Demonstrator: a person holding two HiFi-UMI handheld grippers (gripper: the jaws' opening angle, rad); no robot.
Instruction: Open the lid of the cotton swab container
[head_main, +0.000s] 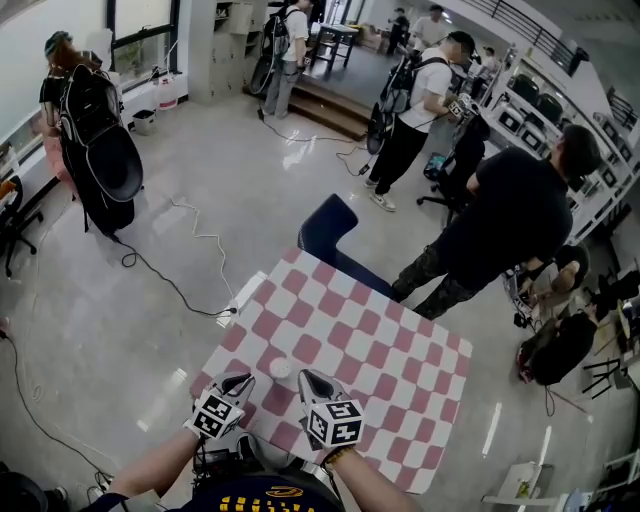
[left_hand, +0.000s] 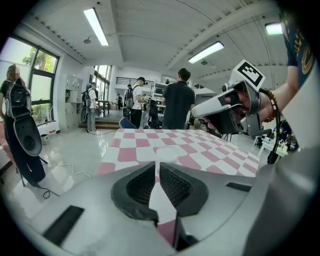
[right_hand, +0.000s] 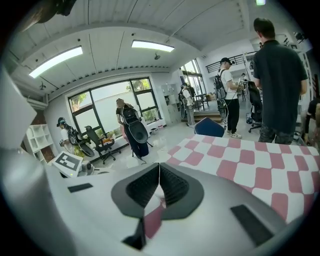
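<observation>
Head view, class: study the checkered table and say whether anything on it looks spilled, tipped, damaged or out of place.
Nothing stands out. The cotton swab container sits alone on the checkered table, with nothing spilled around it. The left gripper and right gripper are on either side of it, fingers shut and empty.

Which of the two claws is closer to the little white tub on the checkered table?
Right, by a little. In the head view the right gripper ends just right of the cotton swab container; the left gripper ends a bit further off, to its left.
</observation>
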